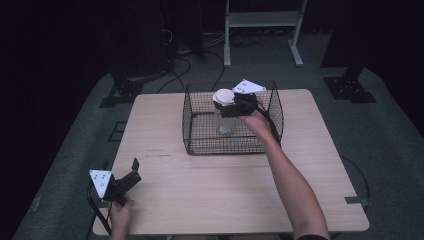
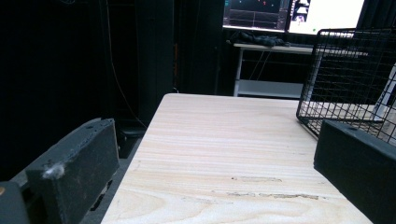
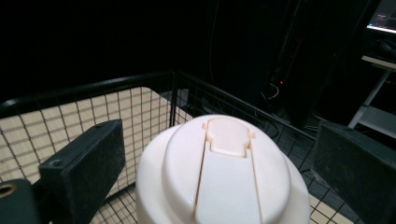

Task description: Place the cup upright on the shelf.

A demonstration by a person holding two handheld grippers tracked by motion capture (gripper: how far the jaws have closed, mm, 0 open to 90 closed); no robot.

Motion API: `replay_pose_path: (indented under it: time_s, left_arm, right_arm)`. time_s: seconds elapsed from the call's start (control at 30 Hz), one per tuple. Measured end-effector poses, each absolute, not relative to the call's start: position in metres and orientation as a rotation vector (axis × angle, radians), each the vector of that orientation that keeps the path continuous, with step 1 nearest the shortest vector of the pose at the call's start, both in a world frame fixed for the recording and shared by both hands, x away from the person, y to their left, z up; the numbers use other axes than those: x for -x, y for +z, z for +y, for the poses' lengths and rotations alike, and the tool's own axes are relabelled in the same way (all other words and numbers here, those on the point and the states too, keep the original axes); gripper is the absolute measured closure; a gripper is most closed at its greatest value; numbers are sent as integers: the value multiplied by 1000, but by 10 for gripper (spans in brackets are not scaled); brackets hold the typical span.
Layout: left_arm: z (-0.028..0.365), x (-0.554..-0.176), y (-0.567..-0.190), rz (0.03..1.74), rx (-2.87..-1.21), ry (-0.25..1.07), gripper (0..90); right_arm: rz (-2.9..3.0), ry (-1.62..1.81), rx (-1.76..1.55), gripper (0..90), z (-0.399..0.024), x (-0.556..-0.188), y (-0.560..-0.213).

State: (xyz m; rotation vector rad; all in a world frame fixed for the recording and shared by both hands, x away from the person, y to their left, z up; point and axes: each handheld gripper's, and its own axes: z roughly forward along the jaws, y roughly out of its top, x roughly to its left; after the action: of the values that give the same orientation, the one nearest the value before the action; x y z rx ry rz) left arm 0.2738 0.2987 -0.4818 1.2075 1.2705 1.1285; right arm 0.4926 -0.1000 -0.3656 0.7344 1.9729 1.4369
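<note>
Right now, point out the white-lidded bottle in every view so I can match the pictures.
High view: the bottle stands upright inside the wire basket, at the right gripper.
Left gripper view: a white sliver behind the mesh at the right edge may be it; cannot tell.
Right gripper view: its white lid sits low and central between the jaws.
Shared landmark: the wire basket.

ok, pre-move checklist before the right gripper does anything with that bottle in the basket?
1. Bottle upright inside basket: ok.
2. Right gripper at the bottle's lid, fingers either side: ok.
3. Fingers pressed on bottle: not ok, gaps show both sides in the right gripper view.
4. Bottle base resting on basket floor: cannot tell.
5. Left gripper open, away from basket near table corner: ok.
</note>
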Motion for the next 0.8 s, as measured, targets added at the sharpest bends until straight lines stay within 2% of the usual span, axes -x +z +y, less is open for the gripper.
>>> replay_pose_path:
  time_s: [0.8]
  left_arm:
    - [297, -273, -482, 1266, -1217, 1141, 0]
  right_arm:
    - [1930, 1474, -703, 23, -133, -461, -336]
